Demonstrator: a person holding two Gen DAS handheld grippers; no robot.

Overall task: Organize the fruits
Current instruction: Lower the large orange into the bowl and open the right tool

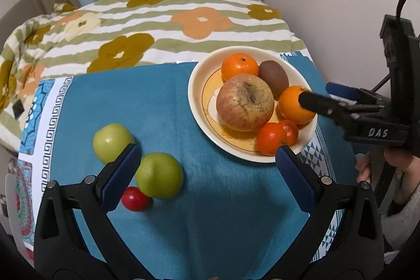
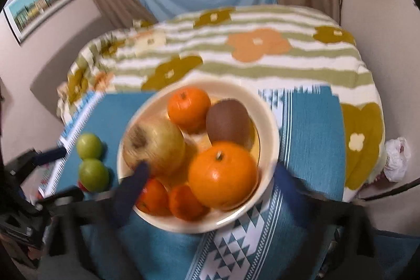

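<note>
A cream plate (image 1: 195, 106) on the blue cloth holds a large red-yellow apple (image 1: 245, 101), a kiwi (image 1: 274, 78), a big orange (image 1: 291, 109) and several mandarins. Two green apples (image 1: 113, 142) (image 1: 158, 175) and a small red fruit (image 1: 135, 198) lie on the cloth to the plate's left. My left gripper (image 1: 207, 164) hangs open over the bare cloth, its left finger beside the nearer green apple. My right gripper (image 2: 210, 177) stands wide open around the big orange (image 2: 223, 175), which rests in the plate (image 2: 270, 127); its pads do not press on it.
A flowered, striped blanket (image 1: 157, 25) covers the surface behind the blue cloth (image 1: 210, 214). Curtains and a blue sheet hang at the back. A person's hand (image 1: 367, 169) holds the right gripper (image 1: 315, 91) at the right edge. A crumpled white bag (image 2: 396, 159) lies far right.
</note>
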